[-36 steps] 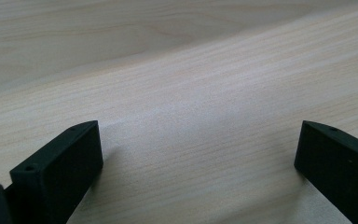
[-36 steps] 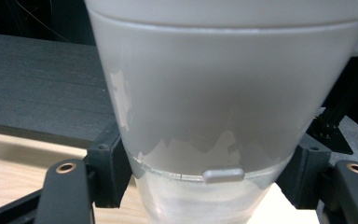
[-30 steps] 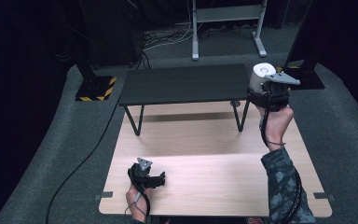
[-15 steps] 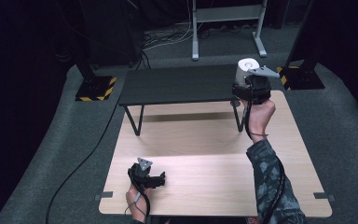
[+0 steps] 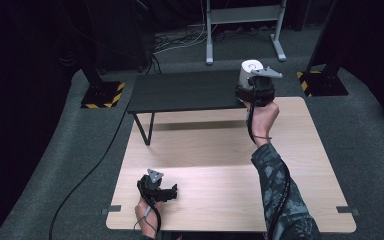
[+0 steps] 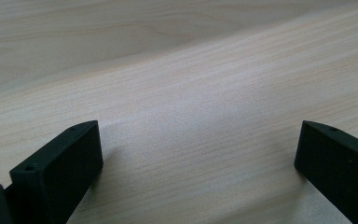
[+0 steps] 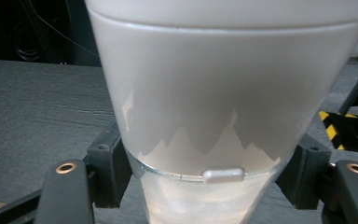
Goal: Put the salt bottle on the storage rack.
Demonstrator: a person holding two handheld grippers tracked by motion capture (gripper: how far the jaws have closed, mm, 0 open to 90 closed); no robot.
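Jaws of the right gripper [image 5: 254, 86] are clamped on the lower, narrower part of a white cup [image 7: 223, 116], one black jaw pressed against each side of its tapered wall as the right gripper view shows; jaws of the left gripper [image 5: 166, 192] stand wide apart with nothing but bare wood between them. In the high view the white cup [image 5: 248, 71] is held upright, above the right end of the small black table [image 5: 180, 92] that stands across the far part of the wooden table [image 5: 215, 165]. The step in hand reads as carrying the cup to a set-down on that dark top. To do it well, the cup should be kept vertical, lowered until its base meets the surface, and only then let go, since the grip sits low on a tapering wall and a tilt could let the cup slip. Edges call for care: the cup hangs close to the black table's right end and near its front edge, so placement further inward is safer. Open room is ample, as the dark top is bare to the left. The left gripper rests at the near edge of the wooden table, well apart from the work.
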